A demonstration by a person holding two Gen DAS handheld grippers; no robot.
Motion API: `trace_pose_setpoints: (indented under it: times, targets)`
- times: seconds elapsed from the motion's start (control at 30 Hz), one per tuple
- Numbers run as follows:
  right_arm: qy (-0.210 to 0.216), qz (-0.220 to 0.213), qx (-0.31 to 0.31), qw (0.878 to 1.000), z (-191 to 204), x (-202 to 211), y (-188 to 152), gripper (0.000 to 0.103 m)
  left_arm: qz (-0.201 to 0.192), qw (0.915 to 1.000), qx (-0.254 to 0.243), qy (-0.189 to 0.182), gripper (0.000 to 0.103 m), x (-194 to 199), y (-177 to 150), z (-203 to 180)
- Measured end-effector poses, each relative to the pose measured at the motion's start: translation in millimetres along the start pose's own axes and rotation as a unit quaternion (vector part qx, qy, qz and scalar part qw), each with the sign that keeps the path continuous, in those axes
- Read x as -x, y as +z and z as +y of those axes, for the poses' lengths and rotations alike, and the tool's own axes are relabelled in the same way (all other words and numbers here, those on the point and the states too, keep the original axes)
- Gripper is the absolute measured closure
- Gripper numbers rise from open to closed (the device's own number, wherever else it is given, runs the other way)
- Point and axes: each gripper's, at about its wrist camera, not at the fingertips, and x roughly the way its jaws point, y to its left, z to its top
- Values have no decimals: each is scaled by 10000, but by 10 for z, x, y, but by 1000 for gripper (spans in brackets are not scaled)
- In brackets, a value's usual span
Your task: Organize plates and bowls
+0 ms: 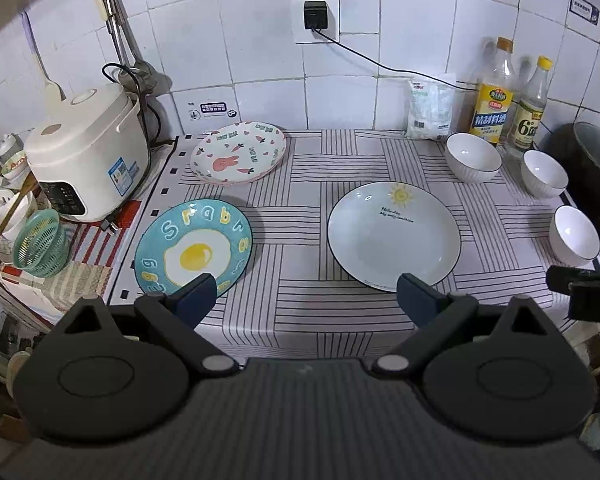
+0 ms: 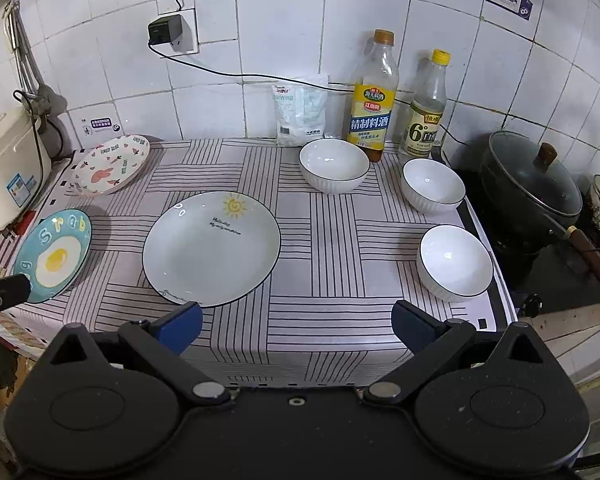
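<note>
Three plates lie on the striped cloth: a white sun plate point(image 1: 394, 236) point(image 2: 211, 248) in the middle, a blue fried-egg plate point(image 1: 194, 248) point(image 2: 54, 256) at the near left, and a bunny plate point(image 1: 238, 153) point(image 2: 110, 164) at the back left. Three white bowls stand on the right: one at the back point(image 1: 473, 157) point(image 2: 334, 165), one further right point(image 1: 545, 174) point(image 2: 434, 186), one nearest point(image 1: 575, 236) point(image 2: 455, 262). My left gripper point(image 1: 306, 300) is open above the counter's front edge, between the egg plate and the sun plate. My right gripper point(image 2: 298, 326) is open too, before the front edge, holding nothing.
A rice cooker point(image 1: 86, 156) stands at the left, with a green basket point(image 1: 40, 244) below it. Two bottles point(image 2: 374, 96) point(image 2: 426, 108) and a white bag point(image 2: 300, 110) line the tiled wall. A lidded black pot point(image 2: 532, 184) sits on the stove at the right.
</note>
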Motion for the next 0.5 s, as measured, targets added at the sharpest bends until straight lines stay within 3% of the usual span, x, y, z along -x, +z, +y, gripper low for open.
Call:
trace_pose_setpoints:
  times: [0.5]
  targets:
    - [-43, -225, 5, 9997, 42, 10, -109, 1, -340, 9993, 83, 90, 5, -26, -95, 62]
